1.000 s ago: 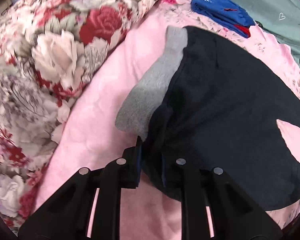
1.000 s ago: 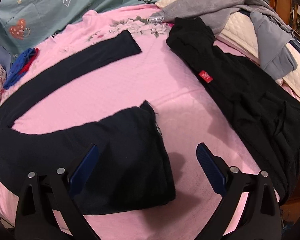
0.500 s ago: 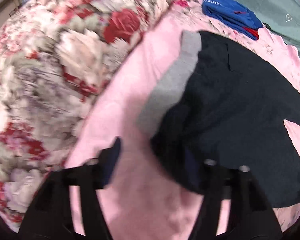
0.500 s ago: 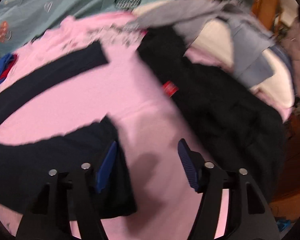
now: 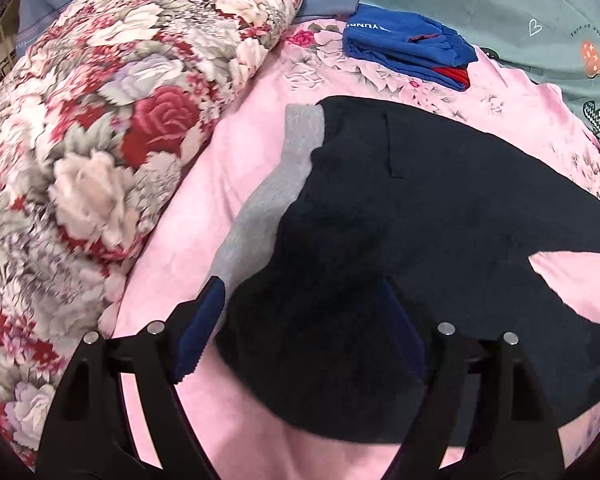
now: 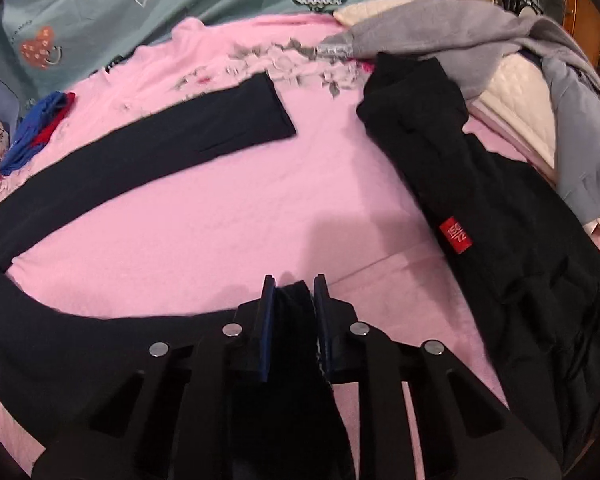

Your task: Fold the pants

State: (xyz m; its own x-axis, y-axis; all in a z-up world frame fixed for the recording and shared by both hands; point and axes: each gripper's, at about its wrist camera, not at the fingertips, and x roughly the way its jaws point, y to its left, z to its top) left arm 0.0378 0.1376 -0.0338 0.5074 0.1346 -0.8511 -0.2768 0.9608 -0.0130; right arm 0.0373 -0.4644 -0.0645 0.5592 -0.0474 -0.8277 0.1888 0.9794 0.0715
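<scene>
Dark navy pants (image 5: pixel 440 216) with a grey waistband (image 5: pixel 268 204) lie spread on the pink bedspread (image 5: pixel 228 160). My left gripper (image 5: pixel 300 320) is open, its jaws wide apart over the waist end, holding nothing. In the right wrist view the far leg (image 6: pixel 148 160) lies flat and stretches to the cuff. My right gripper (image 6: pixel 294 300) is shut on the hem of the near leg (image 6: pixel 296 344), which bunches between the pads.
A floral quilt (image 5: pixel 92 152) is rolled along the left. Folded blue clothes (image 5: pixel 408 48) lie at the head of the bed. Another black garment (image 6: pixel 500 240) with a red tag and grey clothes (image 6: pixel 480 32) lie on the right.
My left gripper has let go of the waist and opened wide. My right gripper, open a second ago, has closed on the near leg's hem.
</scene>
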